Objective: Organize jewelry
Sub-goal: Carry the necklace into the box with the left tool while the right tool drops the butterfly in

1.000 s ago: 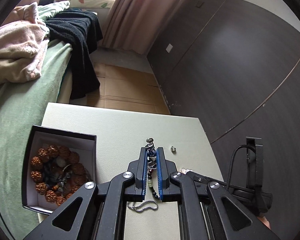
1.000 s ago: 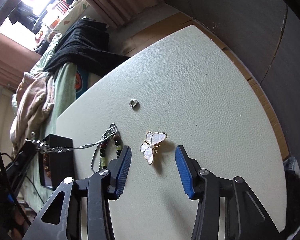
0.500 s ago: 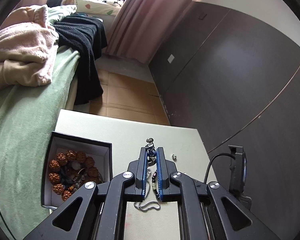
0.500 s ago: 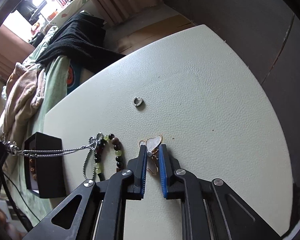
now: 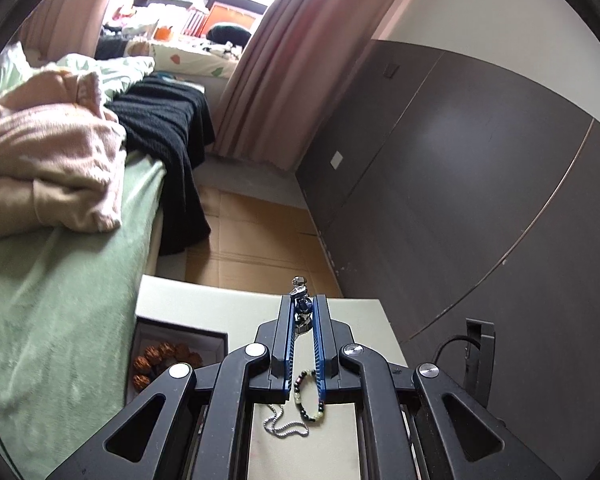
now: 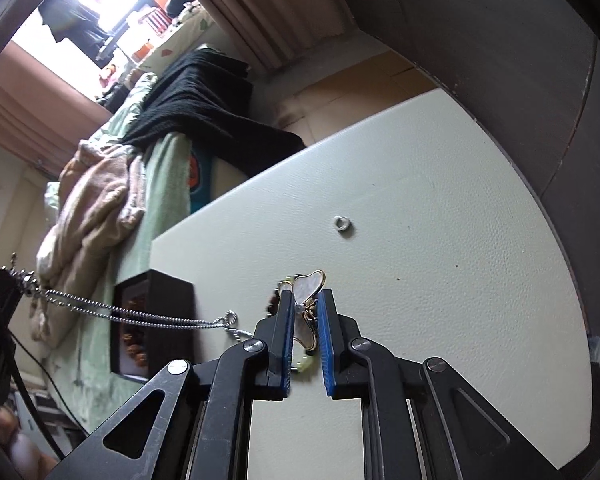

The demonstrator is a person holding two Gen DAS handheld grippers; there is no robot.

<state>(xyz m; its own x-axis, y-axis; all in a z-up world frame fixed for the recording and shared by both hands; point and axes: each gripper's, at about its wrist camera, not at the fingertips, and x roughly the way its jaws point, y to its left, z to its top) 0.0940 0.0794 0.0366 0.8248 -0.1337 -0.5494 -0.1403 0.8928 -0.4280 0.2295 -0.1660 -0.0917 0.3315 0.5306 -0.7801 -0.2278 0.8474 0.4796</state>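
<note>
My left gripper is shut on the pendant end of a silver chain necklace and holds it up; the chain hangs to the table and stretches across the right wrist view. My right gripper is shut on a white butterfly brooch, raised off the table. A beaded bracelet lies on the table below the left gripper. A black jewelry box holding brown bead bracelets sits at the table's left; it also shows in the right wrist view.
A small silver ring lies on the pale table. A bed with a green cover, pink blanket and black throw lies left of the table. A dark wardrobe wall runs along the right.
The left gripper has risen, pulling the chain up off the table. The right gripper closed on the butterfly brooch and has lifted it off the table.
</note>
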